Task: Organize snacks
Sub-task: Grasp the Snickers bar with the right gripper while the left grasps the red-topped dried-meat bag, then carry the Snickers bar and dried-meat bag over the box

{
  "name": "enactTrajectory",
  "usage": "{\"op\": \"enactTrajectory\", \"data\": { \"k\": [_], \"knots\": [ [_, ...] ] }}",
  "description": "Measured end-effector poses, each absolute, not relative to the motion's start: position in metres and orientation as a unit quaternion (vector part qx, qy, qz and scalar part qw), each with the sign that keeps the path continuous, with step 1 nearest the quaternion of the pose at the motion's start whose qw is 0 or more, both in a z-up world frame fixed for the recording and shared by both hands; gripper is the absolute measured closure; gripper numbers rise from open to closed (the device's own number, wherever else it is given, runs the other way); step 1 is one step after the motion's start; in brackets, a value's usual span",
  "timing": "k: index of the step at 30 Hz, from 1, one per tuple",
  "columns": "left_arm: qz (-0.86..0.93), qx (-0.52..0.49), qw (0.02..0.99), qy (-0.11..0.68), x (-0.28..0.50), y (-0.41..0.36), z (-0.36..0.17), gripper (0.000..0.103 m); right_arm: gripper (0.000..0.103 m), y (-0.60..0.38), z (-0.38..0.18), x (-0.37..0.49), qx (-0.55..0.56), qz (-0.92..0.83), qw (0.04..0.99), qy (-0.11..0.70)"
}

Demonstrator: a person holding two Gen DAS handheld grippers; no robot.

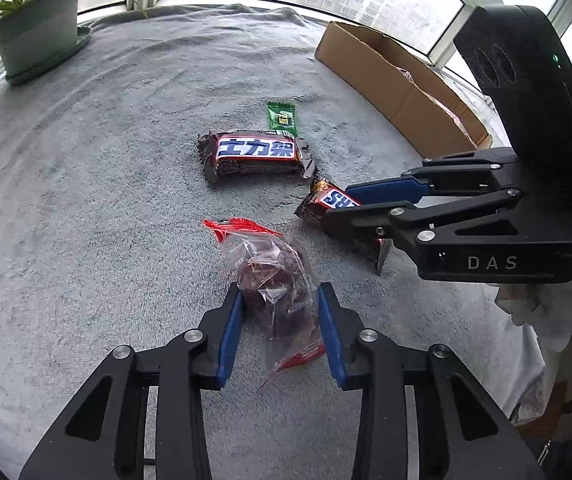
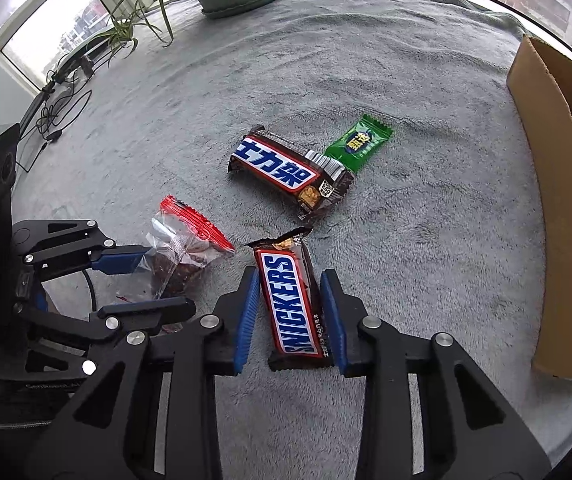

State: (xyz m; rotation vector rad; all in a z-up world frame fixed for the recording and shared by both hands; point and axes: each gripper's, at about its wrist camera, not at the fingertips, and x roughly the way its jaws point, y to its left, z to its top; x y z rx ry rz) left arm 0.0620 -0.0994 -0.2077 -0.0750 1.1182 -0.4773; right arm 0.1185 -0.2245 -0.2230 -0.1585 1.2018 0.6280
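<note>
Glossy Snickers wrapper (image 2: 295, 300), clear crinkled plastic bag (image 1: 278, 284) — fuzzy grey cloth (image 1: 106, 200).

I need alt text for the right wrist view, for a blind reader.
The right tongs straddle a Snickers bar on a grey blanket; to the left, the left tongs straddle a clear snack bag. Beyond lie another bar and a green candy.

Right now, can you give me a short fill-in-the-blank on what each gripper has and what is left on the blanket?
The left gripper straddles a clear bag with ___ sealed ends.
The right gripper straddles the bar lettered ___.
The small candy touching the other bar has a ___ wrapper.
Missing words: red; SNICKERS; green.
</note>
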Motion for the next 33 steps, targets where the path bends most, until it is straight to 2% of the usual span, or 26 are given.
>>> {"op": "enactTrajectory", "data": {
  "k": [9, 16, 33],
  "knots": [
    [-0.222, -0.048, 0.822, 0.522, 0.059, -0.095, -0.205, 0.070, 0.071, -0.223, -0.221, 0.108, -0.081, 0.269, 0.793, 0.541],
    [-0.208, -0.059, 0.836, 0.504, 0.061, -0.084, -0.190, 0.070, 0.073, -0.249, -0.210, 0.093, 0.013, 0.240, 0.827, 0.509],
    [-0.242, -0.017, 0.874, 0.422, 0.081, -0.108, -0.126, 0.070, 0.075, -0.318, -0.136, 0.087, 0.063, 0.158, 0.891, 0.421]
  ]
}}
